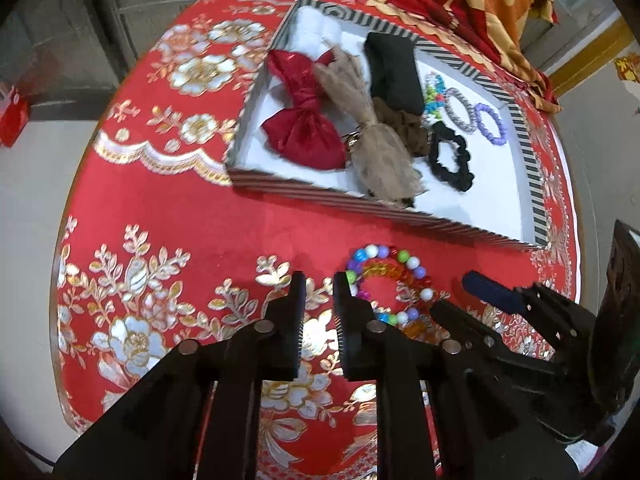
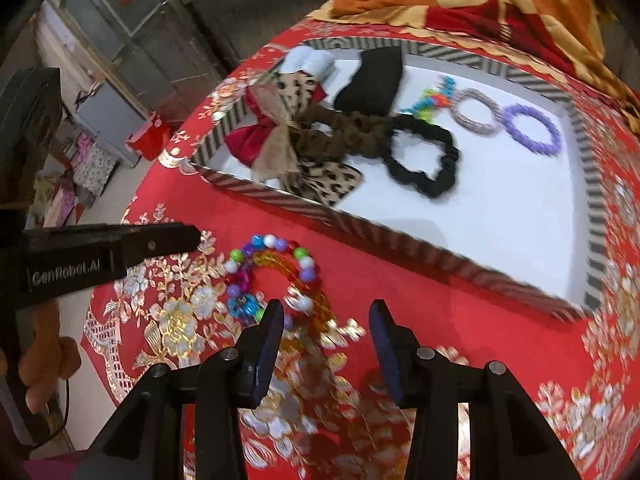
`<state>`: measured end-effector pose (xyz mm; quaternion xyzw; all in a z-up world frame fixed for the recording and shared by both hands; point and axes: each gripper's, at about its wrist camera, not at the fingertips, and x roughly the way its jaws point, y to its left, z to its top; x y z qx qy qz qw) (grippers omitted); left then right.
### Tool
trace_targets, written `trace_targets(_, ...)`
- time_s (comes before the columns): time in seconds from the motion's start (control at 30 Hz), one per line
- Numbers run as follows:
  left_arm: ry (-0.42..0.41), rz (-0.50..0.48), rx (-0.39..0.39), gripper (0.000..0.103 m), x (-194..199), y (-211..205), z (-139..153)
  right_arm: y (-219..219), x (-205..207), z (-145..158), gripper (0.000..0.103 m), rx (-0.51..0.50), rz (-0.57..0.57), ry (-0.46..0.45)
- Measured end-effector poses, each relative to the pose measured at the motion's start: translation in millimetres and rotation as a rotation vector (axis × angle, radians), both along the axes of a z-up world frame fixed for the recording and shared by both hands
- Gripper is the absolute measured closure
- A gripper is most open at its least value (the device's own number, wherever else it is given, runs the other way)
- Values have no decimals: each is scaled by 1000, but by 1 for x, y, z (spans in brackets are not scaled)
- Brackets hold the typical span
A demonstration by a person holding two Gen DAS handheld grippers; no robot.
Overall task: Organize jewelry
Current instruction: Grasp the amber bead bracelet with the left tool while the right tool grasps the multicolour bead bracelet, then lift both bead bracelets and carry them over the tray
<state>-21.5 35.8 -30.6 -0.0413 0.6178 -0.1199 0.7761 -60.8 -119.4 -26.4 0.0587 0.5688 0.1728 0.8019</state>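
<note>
Right view: left gripper (image 2: 192,236) cut off at frame's left edge, fingertip gap unreadable. Beaded bracelets (image 2: 276,276) partly hidden behind right gripper (image 2: 326,312). Red bow (image 2: 244,140) mostly covered by leopard-print bow (image 2: 320,176). Striped box (image 2: 400,240) near wall motion-blurred. Left view: brown scrunchie (image 1: 404,120) half buried

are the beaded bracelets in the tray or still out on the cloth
Out. The beaded bracelets lie on the red tablecloth, in front of the striped tray; none rests inside it.

Pale floor (image 1: 24,208), grey panelled wall (image 2: 160,40), red-gold floral tablecloth (image 1: 168,208).
</note>
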Motion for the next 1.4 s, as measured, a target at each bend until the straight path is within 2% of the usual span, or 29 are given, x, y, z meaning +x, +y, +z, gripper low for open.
trace_targets(0.07, 10, 17, 9, 89, -2, 6, -2, 6, 7, -4, 63, 2, 17, 4)
trace_targets(0.3, 24, 61, 16, 86, -7, 24, -5, 16, 21, -17, 90, 29, 52, 23)
trace_targets(0.4, 31, 71, 16, 86, -8, 28, -7, 10, 21, -17, 94, 67, 37, 31)
trace_targets(0.57, 30, 66, 2, 85, -8, 27, -5, -3, 8, 17, 94, 154, 21, -27)
trace_targets(0.73, 26, 23, -23, 65, -7, 16, -4, -24, -8, 56, 94, 200, -24, -101)
trace_targets(0.8, 30, -11, -12, 64, -7, 6, -7, -37, -15, 67, 94, 198, -54, -119)
trace_targets(1.0, 25, -103, 40, 64, -4, -29, -18, -74, -32, 76, 94, 207, -143, -126)
trace_targets(1.13, -35, -184, 125, 64, -1, -52, -20, -92, -43, 76, 94, 216, -181, -121)
trace_targets(1.3, -36, -275, 217, 64, 5, -66, -33, -103, -50, 74, 94, 224, -206, -120)
trace_targets(1.4, -55, -329, 242, 64, 8, -70, -33, -110, -52, 76, 94, 237, -216, -123)
